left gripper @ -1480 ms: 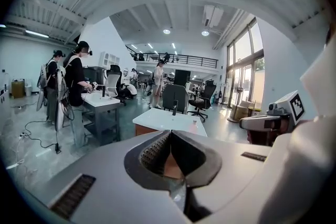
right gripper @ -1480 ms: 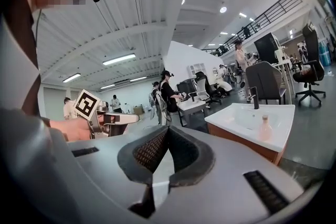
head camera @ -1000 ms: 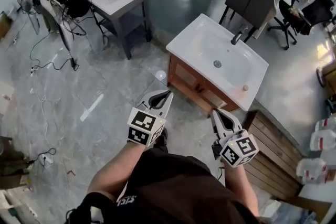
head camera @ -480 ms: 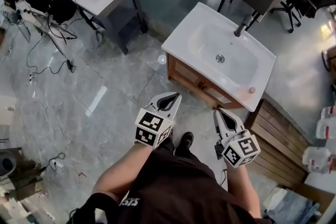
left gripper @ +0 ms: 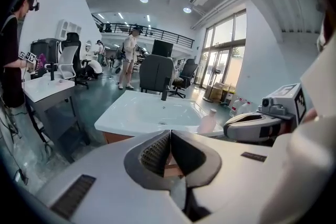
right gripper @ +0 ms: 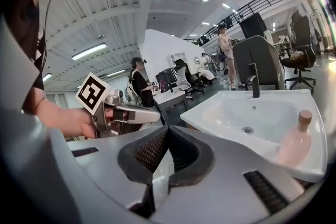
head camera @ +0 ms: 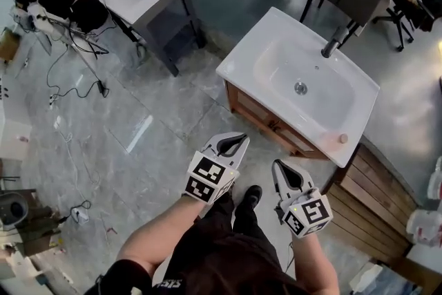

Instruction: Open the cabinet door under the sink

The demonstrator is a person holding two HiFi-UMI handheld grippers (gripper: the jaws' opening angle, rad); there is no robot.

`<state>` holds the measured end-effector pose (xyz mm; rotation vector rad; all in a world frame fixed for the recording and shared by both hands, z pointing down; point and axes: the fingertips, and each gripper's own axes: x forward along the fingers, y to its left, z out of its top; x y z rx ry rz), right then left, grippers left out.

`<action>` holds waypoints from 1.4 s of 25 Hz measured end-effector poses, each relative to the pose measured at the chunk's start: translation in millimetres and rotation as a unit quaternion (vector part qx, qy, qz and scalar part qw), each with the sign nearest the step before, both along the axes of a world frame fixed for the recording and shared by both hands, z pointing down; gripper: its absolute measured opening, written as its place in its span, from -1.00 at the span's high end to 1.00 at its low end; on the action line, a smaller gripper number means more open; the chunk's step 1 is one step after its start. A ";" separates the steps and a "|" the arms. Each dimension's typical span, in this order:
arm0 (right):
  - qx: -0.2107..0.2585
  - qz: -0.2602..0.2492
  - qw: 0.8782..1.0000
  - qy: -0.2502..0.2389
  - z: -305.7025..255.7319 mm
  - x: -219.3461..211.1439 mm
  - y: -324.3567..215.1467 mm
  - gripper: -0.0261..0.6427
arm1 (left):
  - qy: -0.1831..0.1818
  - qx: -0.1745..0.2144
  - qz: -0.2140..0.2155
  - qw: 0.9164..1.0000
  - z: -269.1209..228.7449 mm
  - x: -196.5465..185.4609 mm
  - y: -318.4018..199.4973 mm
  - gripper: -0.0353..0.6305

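Cabinet door (head camera: 257, 114) sat in the wooden front under the white sink (head camera: 242, 60), just beyond both grippers, and looked closed. Black faucet (head camera: 333, 45) stood at the sink's far edge, a pink bottle (head camera: 342, 138) at its near right corner. I had the left gripper (head camera: 239, 140) and right gripper (head camera: 278, 166) near the cabinet, not touching it, both clenched on nothing.
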<state>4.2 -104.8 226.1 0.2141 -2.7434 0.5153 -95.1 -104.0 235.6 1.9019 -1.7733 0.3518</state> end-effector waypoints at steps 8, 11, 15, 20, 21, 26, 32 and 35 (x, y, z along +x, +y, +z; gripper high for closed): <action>-0.007 0.020 1.000 0.004 79.3 14.9 -38.5 0.88 | -0.019 -0.024 -0.026 0.999 79.3 -15.0 -35.8 0.83; -0.004 0.029 0.999 0.018 112.0 28.8 -49.6 0.88 | -0.022 -0.027 -0.021 0.999 113.3 -10.5 -46.9 0.83; 0.003 0.036 0.999 0.033 144.8 42.8 -66.0 0.88 | -0.022 -0.032 -0.012 0.999 155.4 -0.8 -53.9 0.83; 0.014 0.021 0.999 0.041 180.4 43.3 -72.9 0.89 | -0.019 -0.031 -0.005 0.999 203.8 12.7 -62.8 0.83; 0.014 0.018 0.999 0.040 187.9 39.8 -73.6 0.88 | -0.020 -0.029 -0.005 0.999 212.6 12.9 -65.0 0.83; 0.014 0.004 0.999 0.029 216.9 22.0 -69.4 0.88 | -0.024 -0.022 -0.006 0.999 250.6 12.1 -72.6 0.83; 0.015 -0.005 0.999 0.027 252.5 9.5 -67.3 0.89 | -0.043 -0.013 0.003 0.999 293.7 13.4 -85.3 0.83; 0.010 -0.002 0.999 0.030 268.8 7.1 -70.3 0.88 | -0.064 -0.014 0.006 0.998 320.4 11.0 -94.3 0.83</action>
